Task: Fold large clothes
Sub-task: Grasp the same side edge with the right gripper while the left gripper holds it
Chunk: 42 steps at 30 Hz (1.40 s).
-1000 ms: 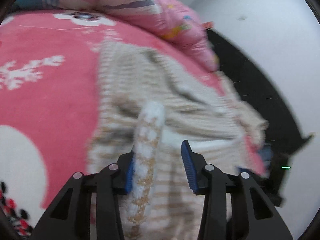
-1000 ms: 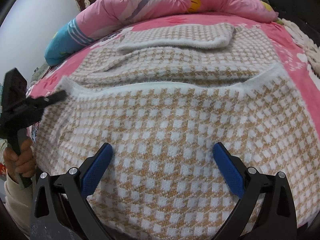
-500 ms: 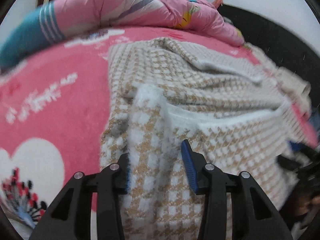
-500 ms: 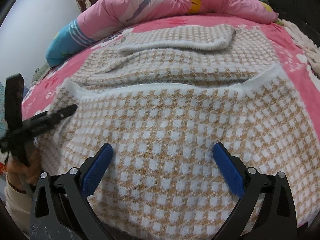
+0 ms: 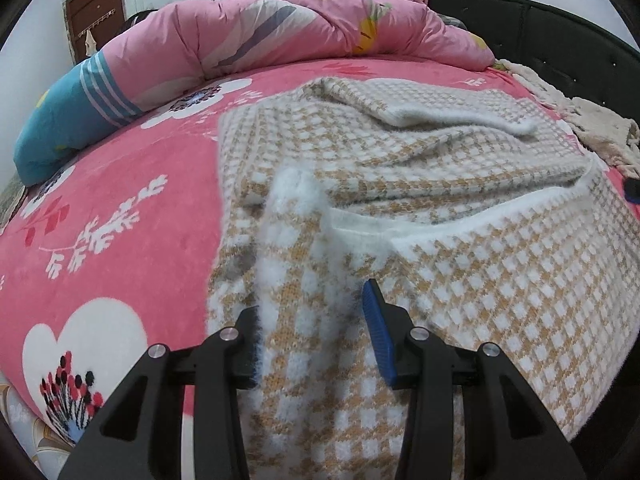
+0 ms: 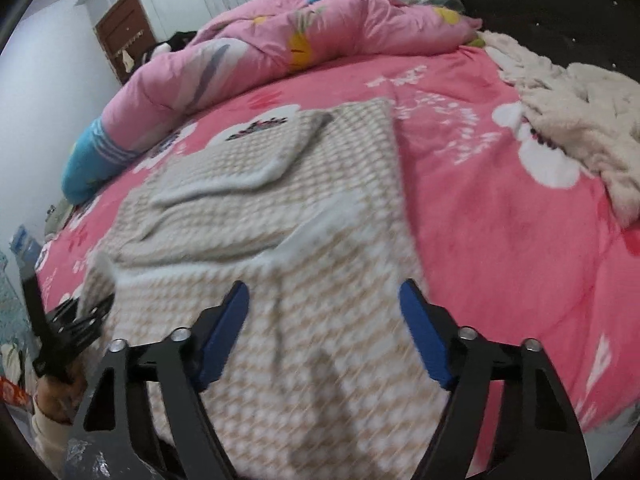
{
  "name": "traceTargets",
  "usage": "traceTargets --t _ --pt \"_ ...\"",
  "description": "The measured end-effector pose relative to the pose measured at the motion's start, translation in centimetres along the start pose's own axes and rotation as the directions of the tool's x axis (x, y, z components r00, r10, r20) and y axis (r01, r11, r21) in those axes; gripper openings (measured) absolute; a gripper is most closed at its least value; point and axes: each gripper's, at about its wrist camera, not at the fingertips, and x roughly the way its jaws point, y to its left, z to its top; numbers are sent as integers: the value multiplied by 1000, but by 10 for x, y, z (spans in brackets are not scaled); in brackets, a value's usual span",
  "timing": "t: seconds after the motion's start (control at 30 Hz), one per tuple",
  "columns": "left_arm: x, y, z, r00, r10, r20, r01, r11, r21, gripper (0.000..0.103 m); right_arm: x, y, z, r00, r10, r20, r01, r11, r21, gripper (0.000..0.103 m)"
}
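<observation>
A tan-and-white checked knit garment (image 5: 460, 184) lies on the pink bed, its near part folded up over the rest. It also shows in the right wrist view (image 6: 280, 220). My left gripper (image 5: 312, 344) has its jaws part-way apart around a raised fold of the garment's left corner (image 5: 296, 216). The fabric stands between the pads; a firm pinch is not clear. My right gripper (image 6: 324, 340) is open and empty over the garment's near right part. The left gripper (image 6: 80, 320) shows at the left edge of the right wrist view.
A pink quilt (image 5: 300, 28) and a blue pillow (image 5: 68, 128) lie along the far side of the bed. A cream fluffy blanket (image 6: 572, 112) lies at the right. A dark headboard (image 5: 560, 28) stands behind. The pink sheet (image 6: 500, 208) lies bare to the right.
My left gripper has swung to face along the bed, still with the corner fold between its jaws. My right gripper has moved right and turned; its view is now blurred.
</observation>
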Motion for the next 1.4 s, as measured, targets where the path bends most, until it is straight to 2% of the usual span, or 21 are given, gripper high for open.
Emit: traceTargets --t 0.17,0.53,0.7,0.83,1.0,1.13,1.4 --pt "0 -2 0 1000 4 -2 -4 1000 -2 41 30 -20 15 996 52 -73 -50 998 39 50" --pt "0 0 0 1000 -7 0 7 1000 -11 42 3 -14 -12 978 151 -145 -157 987 -34 43" --pt "0 1 0 1000 -6 -2 6 1000 -14 42 26 -15 1 973 137 -188 -145 989 -32 43" --pt "1 2 0 1000 -8 -2 8 1000 -21 42 48 -24 9 963 168 -211 -168 986 20 35" --pt "2 5 0 1000 -22 -7 21 999 -38 43 44 -22 4 951 204 -234 -201 979 36 33" --pt "2 4 1 1000 -16 -7 16 999 -34 43 35 -15 -6 953 146 -265 -159 987 -26 31" --pt "2 2 2 1000 0 -19 0 999 -37 43 44 17 -11 971 -17 -239 -12 993 -121 31"
